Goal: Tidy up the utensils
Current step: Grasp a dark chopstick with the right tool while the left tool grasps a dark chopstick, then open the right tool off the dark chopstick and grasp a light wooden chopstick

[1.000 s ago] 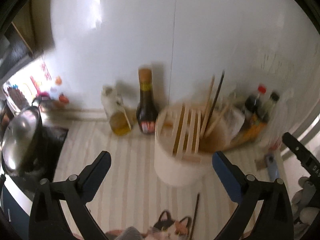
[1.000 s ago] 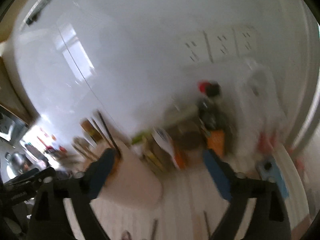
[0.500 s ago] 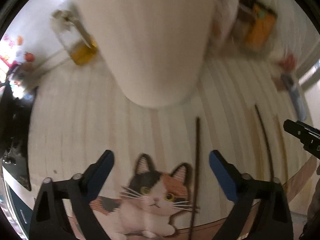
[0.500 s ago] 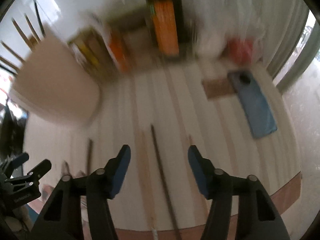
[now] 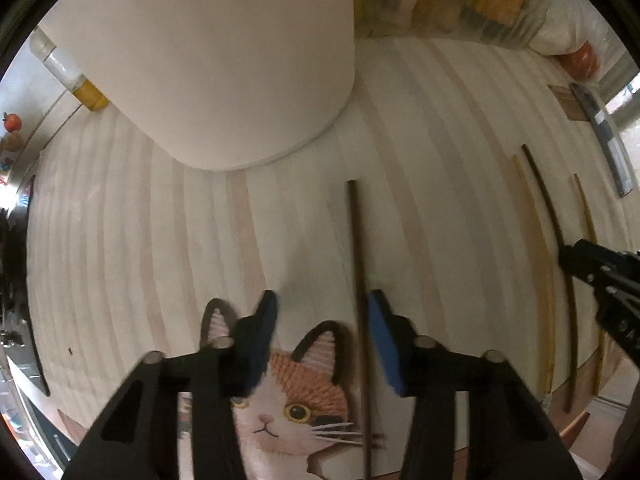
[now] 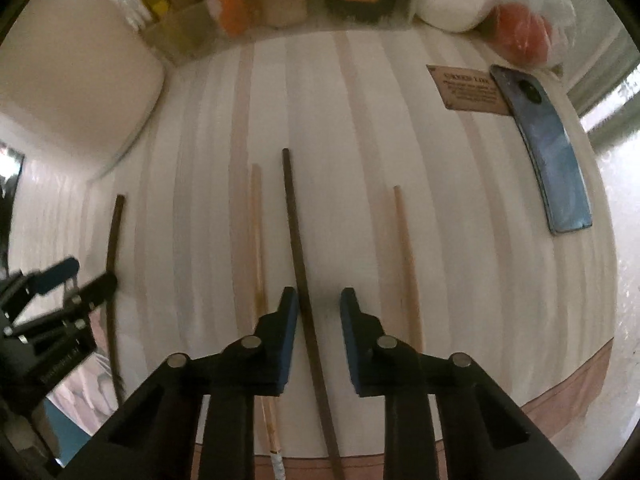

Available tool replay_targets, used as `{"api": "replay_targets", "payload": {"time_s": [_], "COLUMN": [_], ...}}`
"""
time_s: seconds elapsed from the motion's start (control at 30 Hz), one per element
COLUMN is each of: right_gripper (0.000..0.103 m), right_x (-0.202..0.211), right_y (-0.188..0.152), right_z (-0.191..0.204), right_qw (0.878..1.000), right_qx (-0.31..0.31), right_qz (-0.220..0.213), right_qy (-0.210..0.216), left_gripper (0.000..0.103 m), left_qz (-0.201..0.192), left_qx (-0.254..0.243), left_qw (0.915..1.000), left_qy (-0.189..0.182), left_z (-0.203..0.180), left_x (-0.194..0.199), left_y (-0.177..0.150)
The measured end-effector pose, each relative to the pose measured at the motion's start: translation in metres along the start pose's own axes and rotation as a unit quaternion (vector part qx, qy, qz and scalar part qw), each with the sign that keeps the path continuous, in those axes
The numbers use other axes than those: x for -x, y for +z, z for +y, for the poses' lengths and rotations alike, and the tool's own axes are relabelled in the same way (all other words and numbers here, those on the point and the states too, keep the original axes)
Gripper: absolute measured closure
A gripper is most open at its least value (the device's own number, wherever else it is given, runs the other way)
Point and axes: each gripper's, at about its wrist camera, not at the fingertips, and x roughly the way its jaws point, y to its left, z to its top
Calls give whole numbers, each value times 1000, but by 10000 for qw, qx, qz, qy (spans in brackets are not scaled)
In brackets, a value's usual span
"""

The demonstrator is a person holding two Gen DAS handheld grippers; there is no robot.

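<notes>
Several chopsticks lie on the striped wooden counter. In the left wrist view a dark chopstick (image 5: 357,264) runs between the fingers of my left gripper (image 5: 322,320), close to the right finger; the jaws are open around it. In the right wrist view another dark chopstick (image 6: 298,240) lies between the fingers of my right gripper (image 6: 319,312), whose jaws are open and narrowed around it. Two light chopsticks (image 6: 258,248) (image 6: 406,248) lie either side. The white utensil holder (image 5: 216,60) stands behind, its top out of view.
A cat-face mat (image 5: 292,396) lies at the counter's front edge under my left gripper. A blue phone (image 6: 548,152) and a brown card (image 6: 468,88) lie at the right. Seasoning packets in a clear tray (image 6: 280,4) and a bagged tomato (image 6: 520,32) stand at the back.
Both grippers have come down from facing the wall and holder to just above the counter. Both jaws have narrowed around a dark chopstick each.
</notes>
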Motion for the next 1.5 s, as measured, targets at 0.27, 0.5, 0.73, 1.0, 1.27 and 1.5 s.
{"api": "replay_targets", "payload": {"time_s": [0.27, 0.5, 0.73, 1.0, 1.27, 1.5], "right_gripper": [97, 97, 85, 86, 96, 96], "right_x": [1, 0, 25, -7, 3, 10], "right_y": [-8, -13, 2, 11, 1, -1], "right_z": [-12, -45, -43, -14, 1, 5], "right_qw": [9999, 9987, 9967, 9991, 9971, 9961], "right_qx": [-134, -481, -503, 16, -58, -30], "right_qz": [-3, 122, -165, 334, 508, 587], "right_qy": [4, 148, 615, 246, 561, 665], "left_gripper": [97, 98, 98, 98, 98, 88], "left_qz": [20, 75, 115, 123, 176, -9], "left_qx": [117, 476, 690, 884, 1048, 1378], "left_qw": [9999, 9988, 9975, 9959, 9918, 9840], "left_qy": [65, 107, 35, -112, -705, -1129], "left_z": [5, 33, 56, 88, 117, 157], "left_x": [0, 1, 4, 2, 3, 24], "left_y": [-2, -14, -22, -37, -38, -43]}}
